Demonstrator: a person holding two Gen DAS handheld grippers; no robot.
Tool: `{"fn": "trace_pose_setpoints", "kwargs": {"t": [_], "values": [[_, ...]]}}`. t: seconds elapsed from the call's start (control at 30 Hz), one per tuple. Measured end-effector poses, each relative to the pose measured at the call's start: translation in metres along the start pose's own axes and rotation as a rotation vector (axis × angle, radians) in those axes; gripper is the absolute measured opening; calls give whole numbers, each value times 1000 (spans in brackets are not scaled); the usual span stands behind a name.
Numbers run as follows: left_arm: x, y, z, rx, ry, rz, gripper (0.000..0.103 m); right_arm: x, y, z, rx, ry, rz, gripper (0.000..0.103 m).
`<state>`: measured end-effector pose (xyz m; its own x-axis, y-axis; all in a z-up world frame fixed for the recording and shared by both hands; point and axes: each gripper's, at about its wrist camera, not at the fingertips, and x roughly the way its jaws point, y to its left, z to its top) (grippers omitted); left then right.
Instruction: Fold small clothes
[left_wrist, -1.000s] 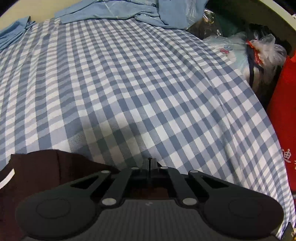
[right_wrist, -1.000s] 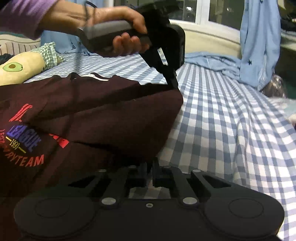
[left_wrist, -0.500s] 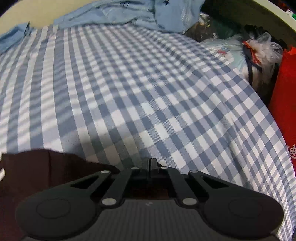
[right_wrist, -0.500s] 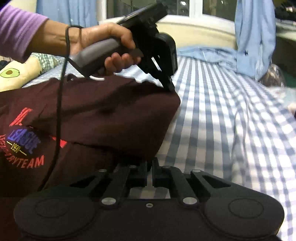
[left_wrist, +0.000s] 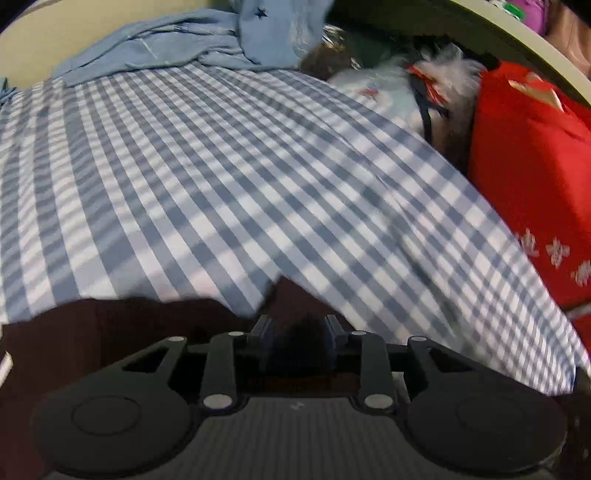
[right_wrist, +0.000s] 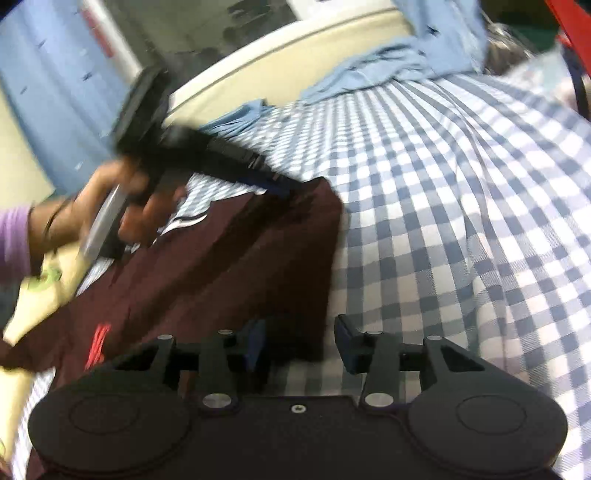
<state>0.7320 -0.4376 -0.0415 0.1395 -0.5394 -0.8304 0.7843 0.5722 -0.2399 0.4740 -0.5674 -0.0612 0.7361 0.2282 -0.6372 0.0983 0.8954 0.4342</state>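
A dark maroon T-shirt (right_wrist: 207, 266) with red print lies folded on the blue-and-white checked bedsheet (right_wrist: 461, 221). My left gripper (left_wrist: 297, 328) has its jaws parted with maroon cloth (left_wrist: 110, 332) between and under them; in the right wrist view it (right_wrist: 284, 188) sits at the shirt's far corner, held by a hand. My right gripper (right_wrist: 299, 343) is open, its jaws apart over the shirt's near edge, holding nothing.
Light blue cloth (left_wrist: 177, 48) lies bunched at the bed's far edge. A red bag (left_wrist: 528, 177) and plastic bags (left_wrist: 424, 96) stand off the bed's right side. A green-and-yellow avocado pillow (right_wrist: 40, 284) lies at the left.
Both grippers were shut on the shirt's edge; now both have opened. The shirt has dropped flat onto the sheet, and both views have tilted and blurred with motion.
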Motion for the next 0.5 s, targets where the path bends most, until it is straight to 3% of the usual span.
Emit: {"fn": "trace_pose_setpoints", "kwargs": {"t": [0.07, 0.2, 0.37, 0.43, 0.5], "values": [[10, -2, -13, -3, 0, 34, 31, 16, 3, 2, -11, 2, -68, 36], [16, -1, -35, -40, -102, 60, 32, 37, 12, -8, -46, 28, -162, 37], [0, 11, -62, -236, -238, 40, 32, 29, 36, -6, -163, -33, -247, 37], [-2, 12, -71, -272, -239, 82, 32, 40, 38, -7, -215, 19, -273, 37], [-9, 12, -77, -318, -222, 113, 33, 43, 35, -7, -184, 39, -266, 37]]}}
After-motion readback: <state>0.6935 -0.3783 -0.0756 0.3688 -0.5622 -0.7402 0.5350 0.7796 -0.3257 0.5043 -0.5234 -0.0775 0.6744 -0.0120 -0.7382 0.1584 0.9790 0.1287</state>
